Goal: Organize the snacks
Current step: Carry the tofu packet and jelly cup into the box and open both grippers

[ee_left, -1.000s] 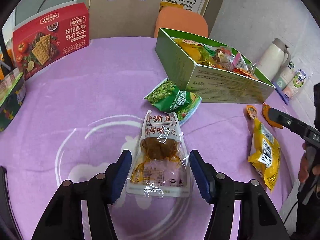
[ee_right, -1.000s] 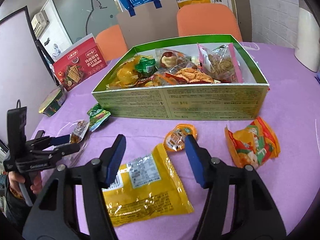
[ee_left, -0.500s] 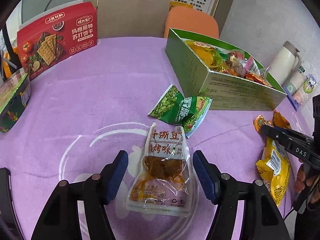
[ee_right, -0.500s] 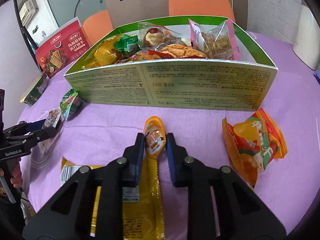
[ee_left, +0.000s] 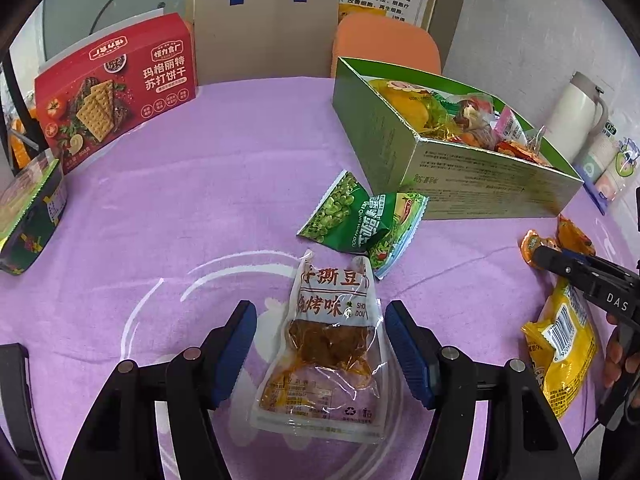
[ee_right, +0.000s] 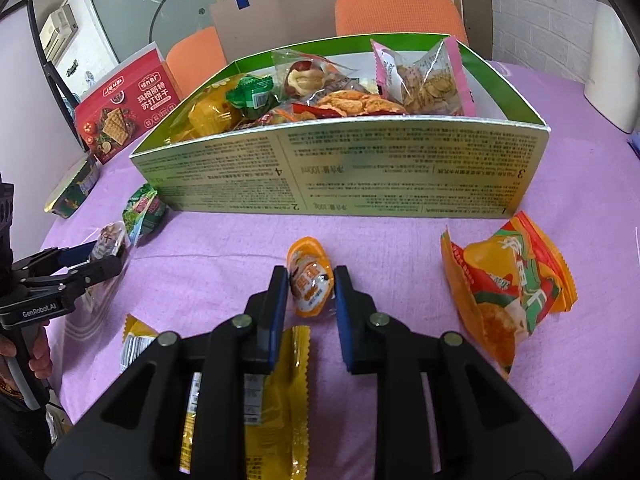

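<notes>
A green cardboard box [ee_right: 360, 168] holds several snack packs; it also shows in the left wrist view [ee_left: 472, 172]. My right gripper [ee_right: 311, 280] is shut on a small orange snack pack [ee_right: 310, 276] above the purple cloth, in front of the box. My left gripper [ee_left: 318, 328] is open, its fingers on either side of a clear pack of brown tofu [ee_left: 328, 344] lying on the cloth. A green pea pack [ee_left: 360, 220] lies just beyond it.
A yellow pack [ee_right: 256, 392] lies under my right gripper and an orange-green pack [ee_right: 508, 288] to its right. A red cracker box [ee_left: 112, 88] and a dark green tin [ee_left: 28, 220] stand at the left. A white flask [ee_left: 576, 108] stands far right.
My right gripper closed on the small orange pack and has lifted it slightly toward the box. My left gripper stays open around the clear tofu pack, having drawn back a little.
</notes>
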Tool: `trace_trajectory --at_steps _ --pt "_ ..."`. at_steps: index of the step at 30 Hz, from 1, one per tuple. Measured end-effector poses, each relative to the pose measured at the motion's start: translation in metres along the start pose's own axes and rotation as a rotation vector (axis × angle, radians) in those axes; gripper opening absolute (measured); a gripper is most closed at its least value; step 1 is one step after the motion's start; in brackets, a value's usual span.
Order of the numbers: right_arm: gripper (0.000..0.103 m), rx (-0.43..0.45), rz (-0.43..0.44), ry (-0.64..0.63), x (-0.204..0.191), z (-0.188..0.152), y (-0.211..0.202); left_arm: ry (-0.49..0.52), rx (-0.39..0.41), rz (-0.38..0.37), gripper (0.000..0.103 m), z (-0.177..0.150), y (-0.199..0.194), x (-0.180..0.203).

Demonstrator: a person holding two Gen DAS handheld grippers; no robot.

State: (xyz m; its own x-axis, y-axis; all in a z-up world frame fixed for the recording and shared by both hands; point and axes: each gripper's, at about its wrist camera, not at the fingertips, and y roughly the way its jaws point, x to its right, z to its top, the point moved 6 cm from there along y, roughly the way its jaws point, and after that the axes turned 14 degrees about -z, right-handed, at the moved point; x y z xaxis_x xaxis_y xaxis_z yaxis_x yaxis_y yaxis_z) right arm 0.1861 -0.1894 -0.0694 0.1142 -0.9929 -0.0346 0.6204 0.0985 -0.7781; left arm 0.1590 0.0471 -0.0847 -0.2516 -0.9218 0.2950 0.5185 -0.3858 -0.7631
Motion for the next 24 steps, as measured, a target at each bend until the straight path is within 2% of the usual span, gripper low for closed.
trace_trajectory --at_steps 3,5,8,12,16,20,24 --pt "0.024 0.000 0.009 0.006 0.001 0.000 -0.001 0.026 0.007 0.031 0.053 -0.001 0.000 0.003" --pt "0.024 0.003 0.017 0.015 0.002 -0.001 -0.003 0.018 0.012 0.020 0.050 -0.002 -0.003 0.005" --pt "0.024 0.033 0.027 0.023 0.005 -0.004 -0.013 0.006 0.026 0.002 0.039 -0.001 -0.012 0.011" --pt "0.023 0.070 0.047 0.030 0.008 0.000 -0.032 0.006 0.062 -0.053 0.039 0.007 -0.028 0.026" --pt "0.023 0.130 0.072 0.041 0.009 0.013 -0.055 0.051 0.110 -0.076 0.038 0.023 -0.044 0.047" --pt "0.023 0.195 0.088 0.049 0.012 0.028 -0.077 0.072 0.152 -0.137 0.038 0.048 -0.056 0.068" --pt "0.024 0.256 0.079 0.059 0.021 0.047 -0.094 0.111 0.184 -0.153 0.038 0.077 -0.060 0.088"
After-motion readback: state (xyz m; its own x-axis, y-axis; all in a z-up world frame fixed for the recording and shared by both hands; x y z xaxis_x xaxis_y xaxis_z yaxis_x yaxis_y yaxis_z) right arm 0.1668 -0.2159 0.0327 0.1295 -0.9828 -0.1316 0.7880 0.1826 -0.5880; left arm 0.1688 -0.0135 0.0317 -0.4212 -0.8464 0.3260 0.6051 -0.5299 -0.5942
